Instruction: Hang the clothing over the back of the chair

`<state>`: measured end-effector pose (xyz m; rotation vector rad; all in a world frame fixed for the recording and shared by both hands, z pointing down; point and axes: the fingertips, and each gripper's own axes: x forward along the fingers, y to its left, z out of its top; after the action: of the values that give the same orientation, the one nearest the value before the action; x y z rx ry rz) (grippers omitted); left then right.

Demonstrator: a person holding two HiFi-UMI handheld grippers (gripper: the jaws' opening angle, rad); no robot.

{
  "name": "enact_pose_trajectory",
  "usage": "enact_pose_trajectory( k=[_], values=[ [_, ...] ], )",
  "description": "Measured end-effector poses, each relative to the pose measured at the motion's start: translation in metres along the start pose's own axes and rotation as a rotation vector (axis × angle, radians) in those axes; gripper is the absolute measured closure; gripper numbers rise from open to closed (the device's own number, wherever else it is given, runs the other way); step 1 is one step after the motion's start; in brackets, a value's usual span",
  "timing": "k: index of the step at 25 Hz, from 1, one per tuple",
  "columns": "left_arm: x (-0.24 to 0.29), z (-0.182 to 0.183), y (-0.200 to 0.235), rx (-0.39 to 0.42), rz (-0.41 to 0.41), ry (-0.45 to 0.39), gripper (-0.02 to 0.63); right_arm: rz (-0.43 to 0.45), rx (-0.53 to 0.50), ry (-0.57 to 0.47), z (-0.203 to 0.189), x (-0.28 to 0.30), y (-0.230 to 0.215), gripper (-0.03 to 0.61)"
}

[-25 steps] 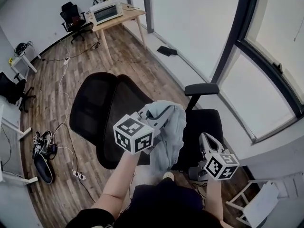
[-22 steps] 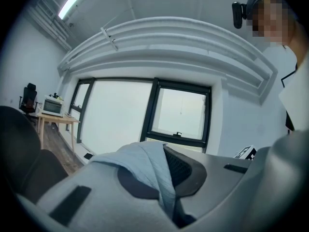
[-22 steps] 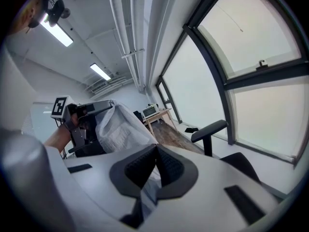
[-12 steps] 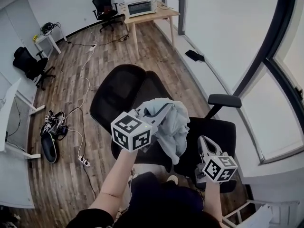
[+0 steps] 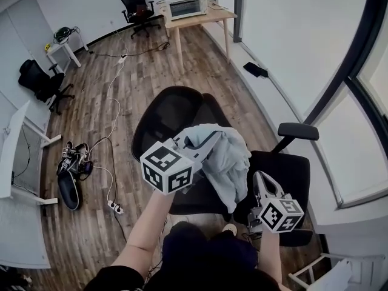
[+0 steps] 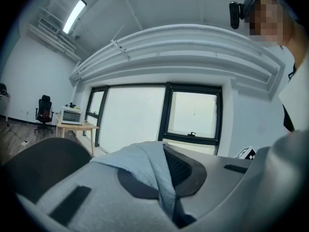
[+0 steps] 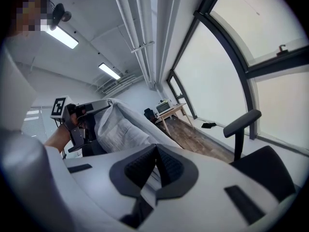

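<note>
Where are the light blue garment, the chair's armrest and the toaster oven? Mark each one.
light blue garment (image 5: 227,159), head view: middle of the hanging cloth.
chair's armrest (image 5: 298,131), head view: middle of the black pad.
toaster oven (image 5: 189,8), head view: its front face.

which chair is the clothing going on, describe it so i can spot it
Start at the big window on the right. Beside it stands a black office chair, directly under the pale blue garment. The other two sit far off: the far chair by the wooden table and the side chair on the left.
</note>
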<state>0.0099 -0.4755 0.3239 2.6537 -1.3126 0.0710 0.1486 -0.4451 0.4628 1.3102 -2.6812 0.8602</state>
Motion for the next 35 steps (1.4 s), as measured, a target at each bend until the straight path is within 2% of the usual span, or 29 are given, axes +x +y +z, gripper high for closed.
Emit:
enact_pose_trajectory(
  k=[4,22,35],
  values=[
    [-0.016,0.020,0.017,0.025,-0.024,-0.031,0.606,-0.006,0.007,-0.006,0.000,0.018,0.023,0.577],
    [-0.122,0.065,0.134,-0.003,0.030,-0.197,0.606,-0.051,-0.067,-0.053,0.003,0.071,0.124,0.577],
    [-0.189,0.062,0.187,0.004,0.061,-0.213,0.606,-0.101,-0.071,-0.065,-0.015,0.094,0.165,0.577]
  ],
)
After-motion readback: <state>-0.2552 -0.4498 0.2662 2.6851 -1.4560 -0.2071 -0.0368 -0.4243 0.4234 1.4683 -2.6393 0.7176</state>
